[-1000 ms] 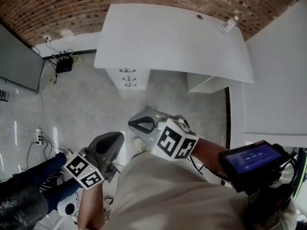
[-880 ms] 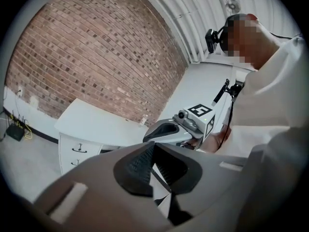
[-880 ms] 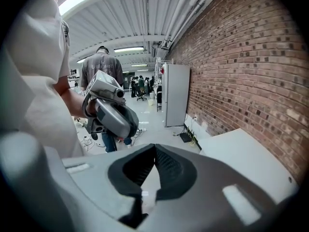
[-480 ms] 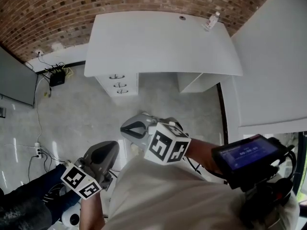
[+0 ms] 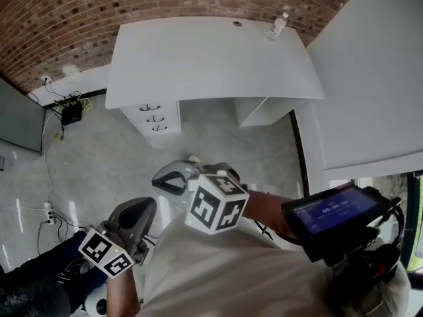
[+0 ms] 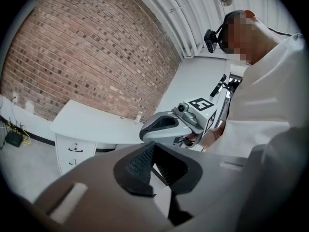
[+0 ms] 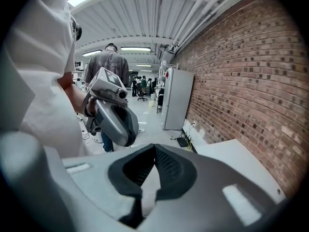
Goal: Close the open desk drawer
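The white desk (image 5: 211,58) stands against the brick wall, a good way off from both grippers. Its drawer unit (image 5: 155,117) has three handled fronts under the desk's left end; from here none visibly stands out from the others. The same unit (image 6: 71,153) shows in the left gripper view. My left gripper (image 5: 145,205) is low at the left, held near the body, shut and empty. My right gripper (image 5: 158,178) is just above it, pointing left, also shut with nothing in it. Each gripper sees the other: the right gripper (image 6: 164,128), the left gripper (image 7: 116,122).
A small bottle (image 5: 277,25) stands at the desk's far right corner. A power strip with cables (image 5: 69,111) lies on the floor at left beside a grey panel (image 5: 16,121). A white partition (image 5: 370,78) rises at right. A screen device (image 5: 330,211) sits by my right arm.
The view has swung right, so the desk and drawer unit sit further left and higher in the frame. Both grippers have drifted down and left in view and stay shut.
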### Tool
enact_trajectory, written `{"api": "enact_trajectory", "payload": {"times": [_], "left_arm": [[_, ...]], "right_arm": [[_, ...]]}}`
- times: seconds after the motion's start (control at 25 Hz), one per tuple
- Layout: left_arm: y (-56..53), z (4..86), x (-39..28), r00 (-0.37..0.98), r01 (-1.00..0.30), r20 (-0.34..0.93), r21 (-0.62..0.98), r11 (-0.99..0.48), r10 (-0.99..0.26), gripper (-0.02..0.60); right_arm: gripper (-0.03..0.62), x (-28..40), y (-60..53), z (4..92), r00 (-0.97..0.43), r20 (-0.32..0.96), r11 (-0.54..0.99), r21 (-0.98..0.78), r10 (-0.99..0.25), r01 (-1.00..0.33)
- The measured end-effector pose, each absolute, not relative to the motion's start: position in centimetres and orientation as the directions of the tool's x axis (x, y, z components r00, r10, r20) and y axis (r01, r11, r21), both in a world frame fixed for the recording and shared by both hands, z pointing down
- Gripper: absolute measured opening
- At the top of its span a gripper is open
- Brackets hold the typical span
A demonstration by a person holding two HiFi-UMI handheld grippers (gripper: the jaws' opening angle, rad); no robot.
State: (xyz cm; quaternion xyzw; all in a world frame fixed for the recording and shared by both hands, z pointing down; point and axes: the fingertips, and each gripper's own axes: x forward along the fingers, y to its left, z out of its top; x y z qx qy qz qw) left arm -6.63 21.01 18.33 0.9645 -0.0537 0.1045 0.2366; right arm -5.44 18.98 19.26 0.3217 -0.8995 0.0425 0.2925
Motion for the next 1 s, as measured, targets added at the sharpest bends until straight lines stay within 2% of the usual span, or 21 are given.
{"api": "enact_trajectory", "payload": {"times": [1.0], "left_arm": [[20.4, 18.5, -6.4, 0.969, -0.174, 0.238, 0.446, -0.878, -0.071, 0.005]], "right_arm": [[0.003, -6.1, 19.1, 17.7, -0.601, 0.532, 0.787, 0.241, -0.597, -0.569]]}}
